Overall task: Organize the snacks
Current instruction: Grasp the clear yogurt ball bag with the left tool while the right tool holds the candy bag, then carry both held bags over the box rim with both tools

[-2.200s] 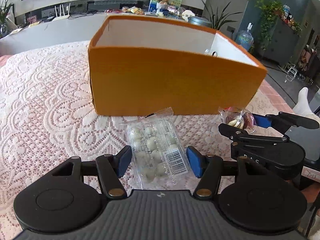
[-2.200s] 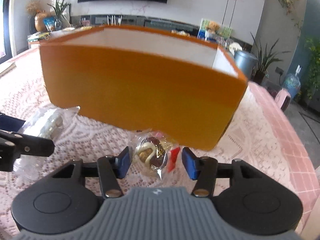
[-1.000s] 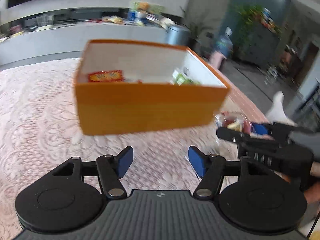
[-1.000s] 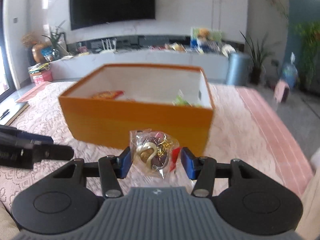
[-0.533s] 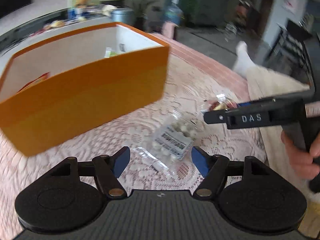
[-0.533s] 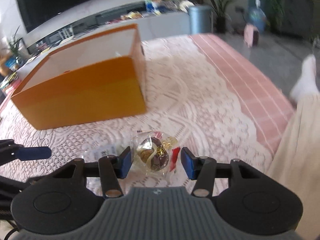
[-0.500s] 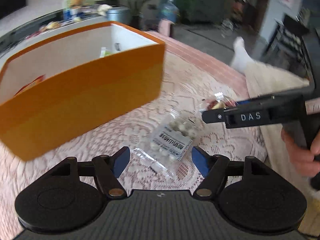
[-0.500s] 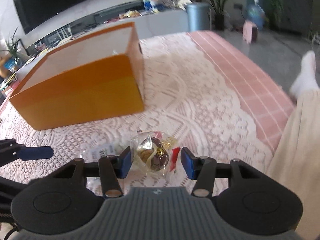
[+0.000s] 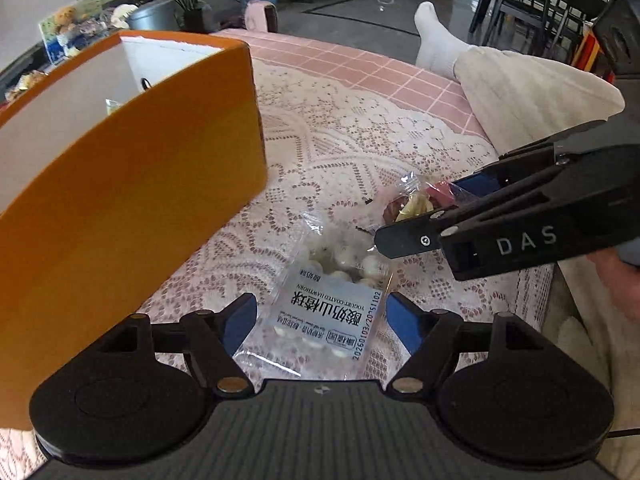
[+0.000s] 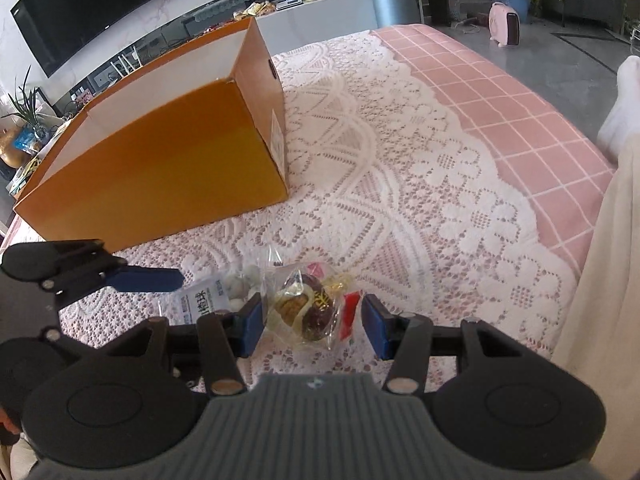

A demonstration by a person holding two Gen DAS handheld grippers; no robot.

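A clear bag of white yogurt balls lies on the lace cloth between the blue pads of my open left gripper; the pads stand apart from its edges. It also shows in the right wrist view. A clear packet with a brown chocolate treat sits between the pads of my right gripper, which stands wide around it; it also shows in the left wrist view. The orange box stands to the left, open on top.
The lace cloth covers a pink checked table whose edge runs along the right. A person's leg in cream trousers lies past that edge. My left gripper's finger shows in the right wrist view.
Both grippers lifted, swung right round the box corner and came down. The yogurt ball bag and chocolate packet now lie together right of the box. The left gripper has closed in around the bag.
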